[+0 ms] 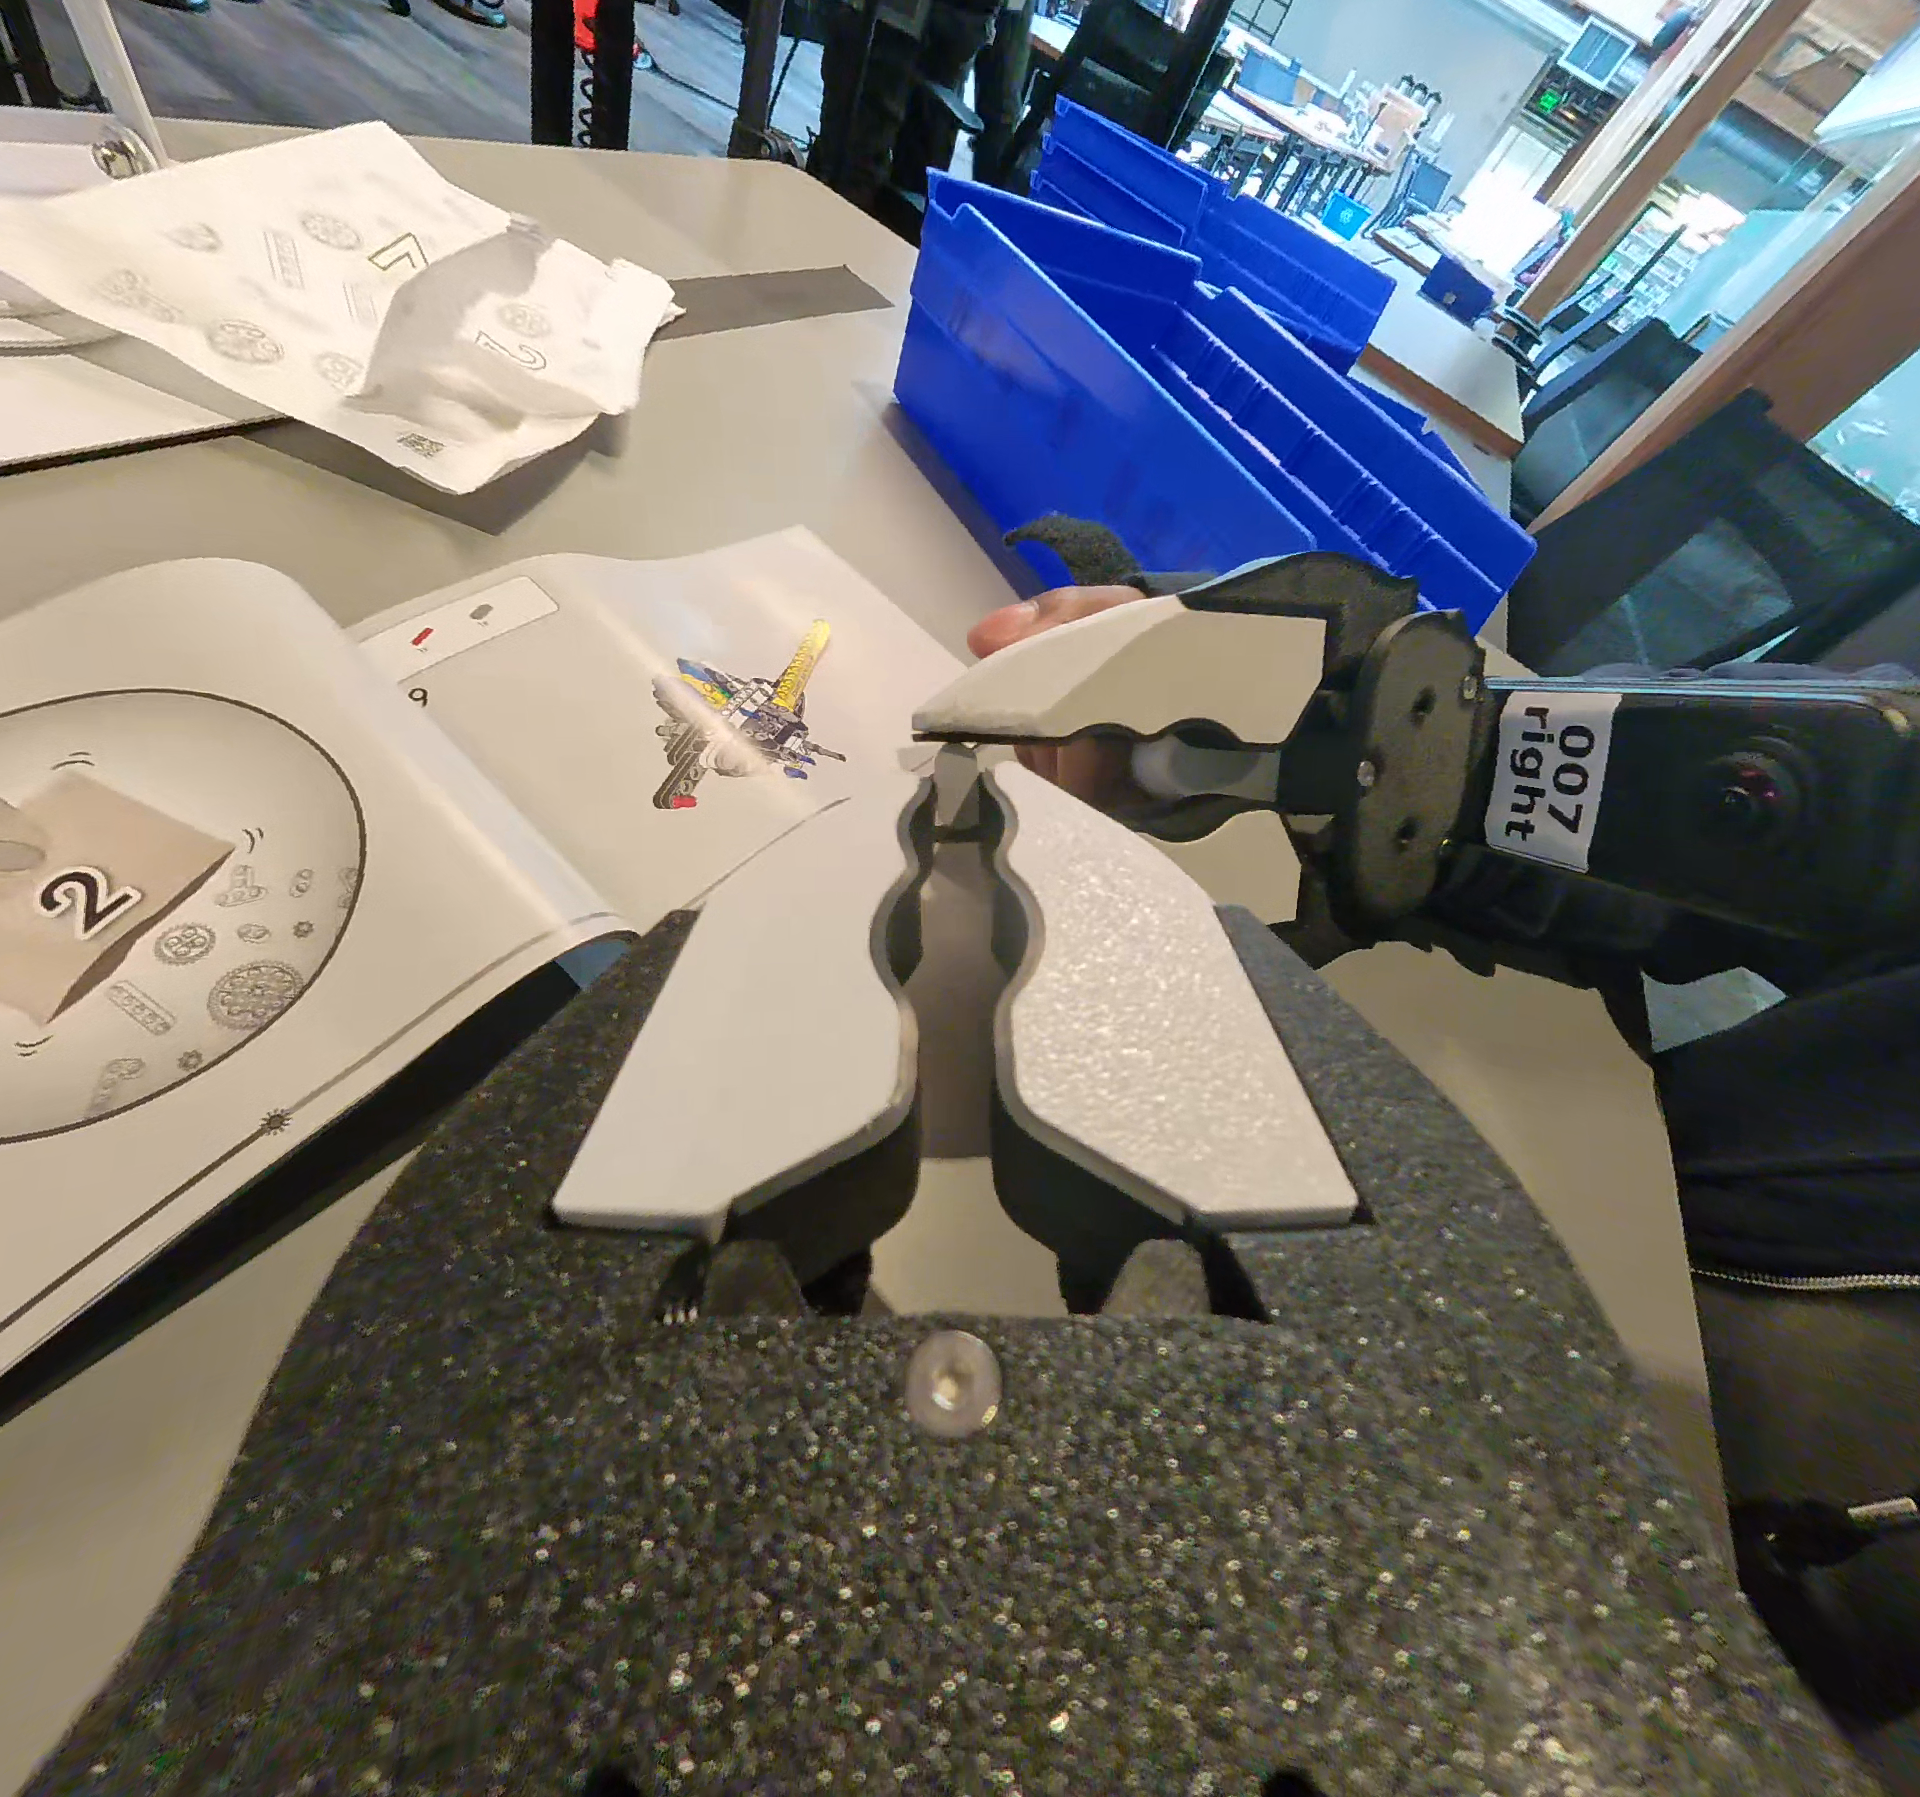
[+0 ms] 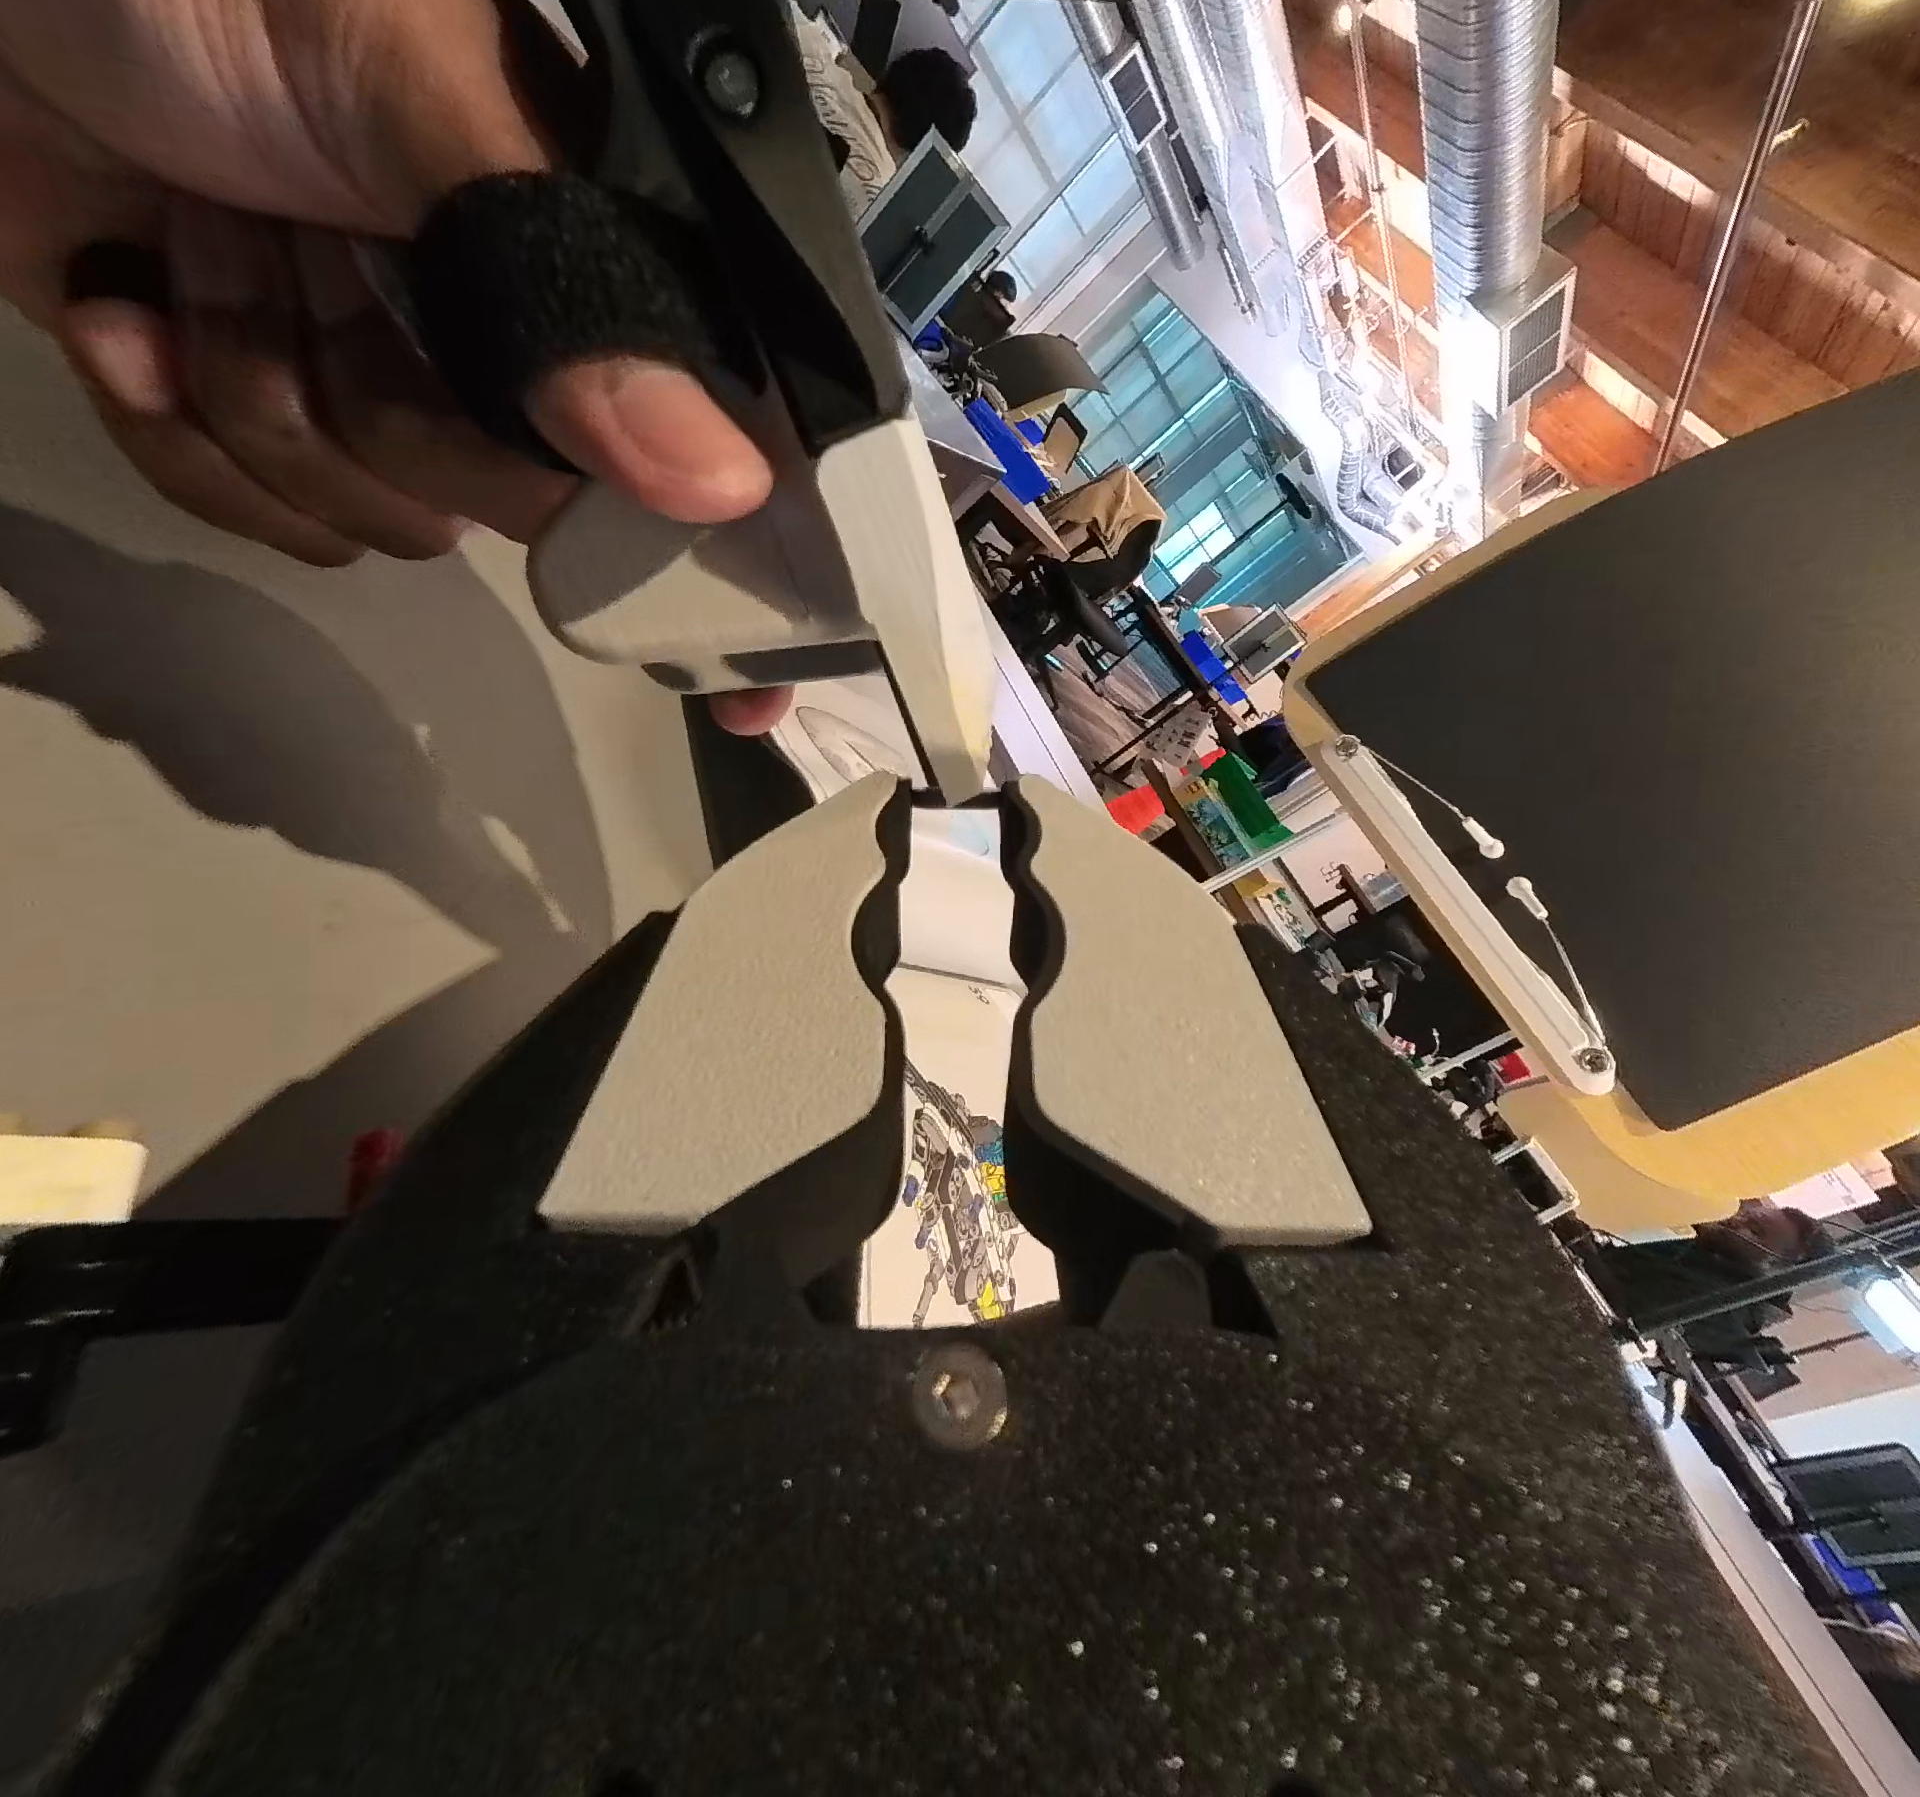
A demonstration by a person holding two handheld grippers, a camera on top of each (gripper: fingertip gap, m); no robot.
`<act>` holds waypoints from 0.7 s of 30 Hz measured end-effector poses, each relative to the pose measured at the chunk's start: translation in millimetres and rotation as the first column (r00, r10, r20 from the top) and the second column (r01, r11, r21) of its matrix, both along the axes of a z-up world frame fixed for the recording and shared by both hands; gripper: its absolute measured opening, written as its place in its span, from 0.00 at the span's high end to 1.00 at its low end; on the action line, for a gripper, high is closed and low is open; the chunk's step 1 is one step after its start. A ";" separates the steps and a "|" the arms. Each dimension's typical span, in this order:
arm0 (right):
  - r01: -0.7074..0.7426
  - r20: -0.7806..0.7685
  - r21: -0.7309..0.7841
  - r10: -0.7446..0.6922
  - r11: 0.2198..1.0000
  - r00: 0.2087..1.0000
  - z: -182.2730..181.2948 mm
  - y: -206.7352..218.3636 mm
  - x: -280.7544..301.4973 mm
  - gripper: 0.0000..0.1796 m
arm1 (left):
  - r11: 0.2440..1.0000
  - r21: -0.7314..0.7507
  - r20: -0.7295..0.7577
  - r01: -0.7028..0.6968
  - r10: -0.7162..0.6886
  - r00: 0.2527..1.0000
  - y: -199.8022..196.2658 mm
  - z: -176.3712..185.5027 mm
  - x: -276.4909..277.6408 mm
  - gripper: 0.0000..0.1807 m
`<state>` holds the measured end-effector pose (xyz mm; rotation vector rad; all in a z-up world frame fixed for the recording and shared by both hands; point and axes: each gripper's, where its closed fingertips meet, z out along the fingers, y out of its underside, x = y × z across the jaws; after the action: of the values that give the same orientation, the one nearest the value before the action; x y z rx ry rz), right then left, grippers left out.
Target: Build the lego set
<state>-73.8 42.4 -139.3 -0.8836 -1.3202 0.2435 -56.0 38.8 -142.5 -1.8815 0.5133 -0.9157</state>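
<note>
Two grippers met tip-to-tip over booklet (image 1: 665,708): left gripper (image 1: 958,797) and right gripper (image 2: 954,791) each nipped small grey piece (image 1: 956,791), mostly hidden, unidentifiable.

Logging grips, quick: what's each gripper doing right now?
Left gripper: closed on a small grey piece.
Right gripper: nearly closed; whether it holds anything cannot be told.

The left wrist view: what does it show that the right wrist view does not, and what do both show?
Only the left wrist view shows the blue bins and the torn paper bags on the table. Only the right wrist view shows the ceiling ducts and a tilted board. Both show the open instruction booklet and both grippers, tips meeting over a small piece.
</note>
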 end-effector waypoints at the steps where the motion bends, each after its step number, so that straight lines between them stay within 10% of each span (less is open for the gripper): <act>1: -0.001 0.001 0.000 0.001 1.000 1.000 -0.3 -0.1 -0.1 0.91 | 1.000 0.000 -0.001 -0.003 0.003 1.000 0.3 -0.5 -0.4 0.96; 21: 0.046 0.061 0.092 -0.052 0.995 0.997 -6.1 0.6 -2.5 0.91 | 0.997 0.014 -0.135 -0.074 0.075 0.988 0.4 -6.3 -3.0 0.94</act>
<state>-76.3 43.0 -145.4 -0.8513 -1.3556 0.1169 -59.0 39.2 -148.8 -1.9505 0.5240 -0.7392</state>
